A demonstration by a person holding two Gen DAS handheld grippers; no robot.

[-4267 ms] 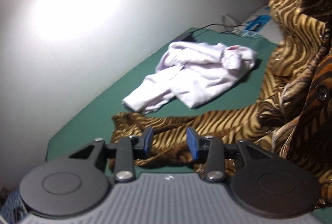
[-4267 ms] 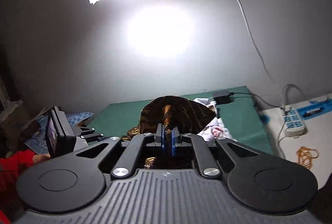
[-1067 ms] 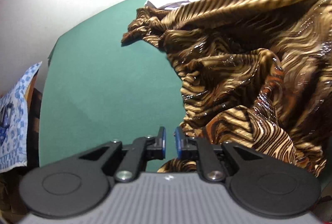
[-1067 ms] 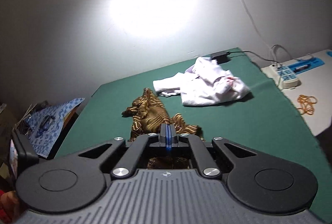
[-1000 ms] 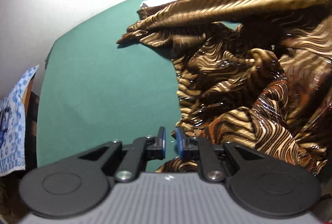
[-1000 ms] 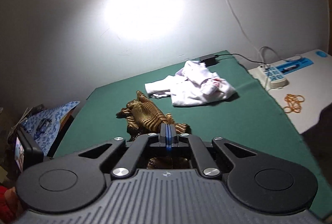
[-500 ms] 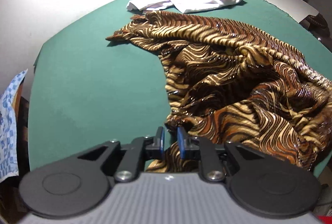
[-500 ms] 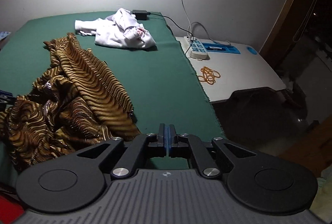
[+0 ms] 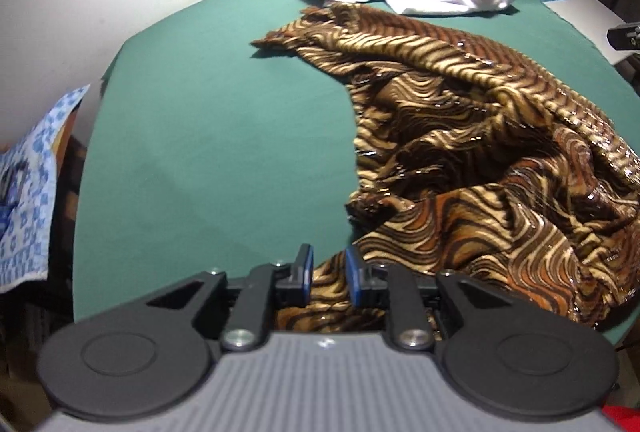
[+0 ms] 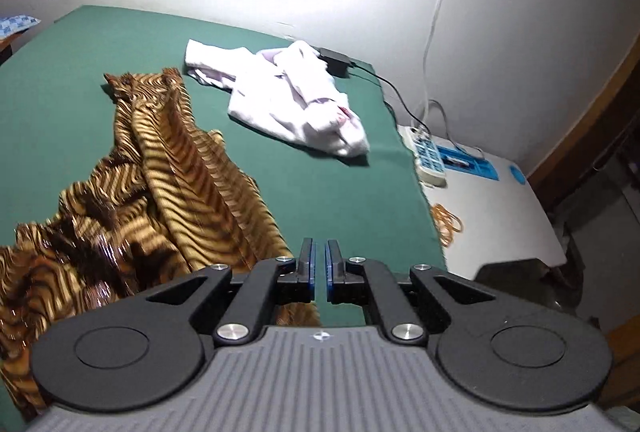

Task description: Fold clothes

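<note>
A shiny brown garment with tiger-like stripes [image 9: 472, 160] lies crumpled on the green table [image 9: 208, 136]. Its near edge runs under my left gripper [image 9: 327, 258], whose jaws are opening. Fabric shows in the gap below them, and the blue pads [image 9: 306, 268] do not press on it. In the right wrist view the same garment [image 10: 172, 168] spreads to the left. My right gripper [image 10: 320, 252] hangs over its right edge, shut with nothing between its pads. A white garment [image 10: 288, 104] lies bunched at the far side of the table.
A white side table [image 10: 500, 216] adjoins the green table on the right, bearing a power strip [image 10: 430, 158] and orange rubber bands [image 10: 448, 220]. A black adapter [image 10: 334, 62] with its cable sits behind the white garment. A blue patterned cloth [image 9: 28, 172] hangs off to the left.
The striped garment, held up by my right gripper a second ago, has dropped flat onto the table and left those jaws. My right gripper swung right and down. My left jaws have widened slightly.
</note>
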